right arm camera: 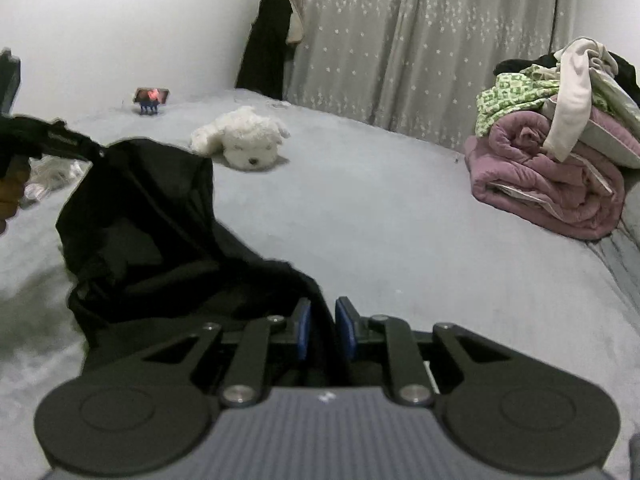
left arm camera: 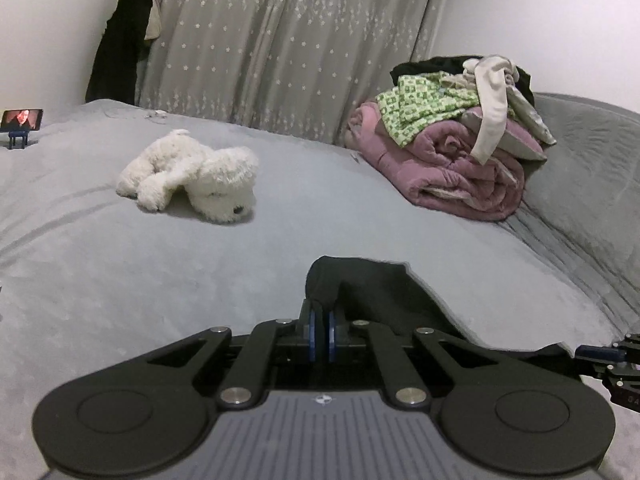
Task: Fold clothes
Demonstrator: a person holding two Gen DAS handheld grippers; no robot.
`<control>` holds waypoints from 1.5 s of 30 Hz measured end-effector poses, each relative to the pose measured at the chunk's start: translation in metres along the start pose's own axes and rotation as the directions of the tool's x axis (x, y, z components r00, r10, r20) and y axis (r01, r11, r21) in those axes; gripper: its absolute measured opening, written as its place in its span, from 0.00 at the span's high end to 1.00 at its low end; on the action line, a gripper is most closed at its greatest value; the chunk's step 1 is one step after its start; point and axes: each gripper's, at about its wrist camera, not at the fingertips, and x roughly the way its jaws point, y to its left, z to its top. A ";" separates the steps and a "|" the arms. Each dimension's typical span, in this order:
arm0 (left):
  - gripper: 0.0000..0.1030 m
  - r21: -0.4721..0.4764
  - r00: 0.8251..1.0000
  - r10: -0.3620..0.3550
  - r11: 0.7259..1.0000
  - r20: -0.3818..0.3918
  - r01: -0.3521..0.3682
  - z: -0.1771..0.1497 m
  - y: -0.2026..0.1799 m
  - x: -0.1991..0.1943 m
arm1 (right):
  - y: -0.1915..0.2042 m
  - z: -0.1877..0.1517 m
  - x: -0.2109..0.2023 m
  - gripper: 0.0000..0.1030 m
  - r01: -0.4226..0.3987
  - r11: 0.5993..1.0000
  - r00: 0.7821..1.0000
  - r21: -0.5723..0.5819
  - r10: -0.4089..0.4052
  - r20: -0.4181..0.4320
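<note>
Left wrist view: left gripper (left arm camera: 321, 320), blue pads nearly together, pinches a fold of the black garment (left arm camera: 376, 292). Only a small dark hump of cloth shows, near centre, low on the grey bed (left arm camera: 120, 260). At the far right edge, part of the other tool's black linkage.

Right wrist view shows much more of the same garment (right arm camera: 160, 232): a thin, matte, limp sheet lifted off the bed at near left, hanging in slack folds with a hollow between layers. Right gripper (right arm camera: 322, 328) clamps its near edge, with cloth running down between the blue pads. The garment's far upper corner stretches left to the other tool at the frame edge, beside a bare hand (right arm camera: 12, 196).

Both views: bed cover is soft, faintly streaked plush. White plush dog (left arm camera: 192, 176), shaggy, lies on its side at mid-left. Far right, a rolled pink quilt (left arm camera: 456, 172), puffy and stitched, carries a loose clothes pile (left arm camera: 460, 96): green-checked, cream, black pieces. Phone on a blue stand (left arm camera: 21, 124) far left. Star-patterned grey curtain (left arm camera: 280, 40) behind.
</note>
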 end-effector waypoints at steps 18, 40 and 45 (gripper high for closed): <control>0.96 -0.014 0.991 -0.023 1.000 -0.135 0.022 -0.011 0.003 0.018 | -0.018 -0.004 0.050 0.66 0.000 0.997 0.993 0.083 0.009 -0.115; 0.63 -0.086 0.961 -0.020 0.996 -0.276 -0.004 -0.031 0.037 0.080 | -0.025 -0.021 0.081 0.92 0.047 0.996 0.975 0.081 -0.028 -0.219; 0.96 -0.078 0.965 -0.014 0.997 -0.261 -0.006 -0.029 0.043 0.085 | -0.007 -0.010 0.070 0.93 0.184 0.982 0.976 -0.041 -0.187 -0.111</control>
